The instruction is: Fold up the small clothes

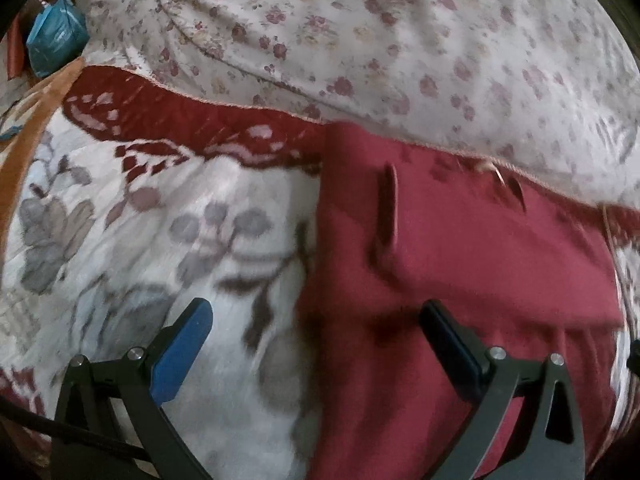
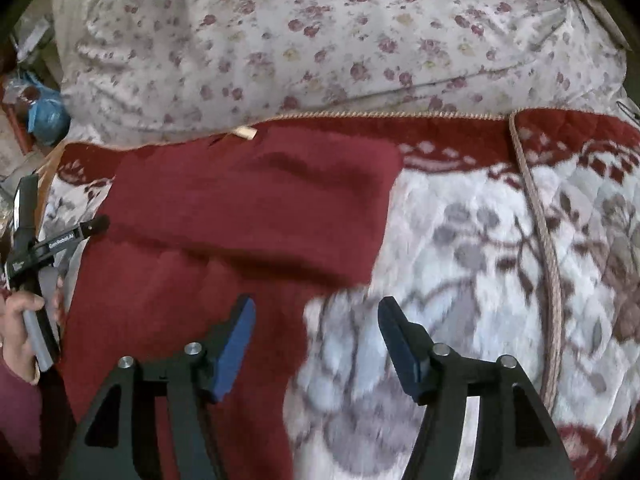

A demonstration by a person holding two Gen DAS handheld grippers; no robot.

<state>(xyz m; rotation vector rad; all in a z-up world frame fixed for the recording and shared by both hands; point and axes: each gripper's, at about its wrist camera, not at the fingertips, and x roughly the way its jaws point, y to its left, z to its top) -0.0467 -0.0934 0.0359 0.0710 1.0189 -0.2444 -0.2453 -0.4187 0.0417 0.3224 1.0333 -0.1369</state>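
A dark red garment (image 1: 460, 260) lies spread on a white blanket with grey flowers and a red border (image 1: 140, 232). It has belt loops near its far edge. My left gripper (image 1: 316, 312) is open and empty, just above the garment's left edge. In the right wrist view the garment (image 2: 240, 208) fills the left half, on the same blanket (image 2: 480, 260). My right gripper (image 2: 316, 312) is open and empty, above the garment's right edge near its lower part. The left gripper (image 2: 94, 226) shows at the far left, held by a hand.
A pale sheet with small red flowers (image 1: 400, 40) is bunched up beyond the blanket and also shows in the right wrist view (image 2: 320, 40). A blue bag (image 1: 56, 40) sits at the far left. A braided blanket hem (image 2: 544, 240) runs down the right.
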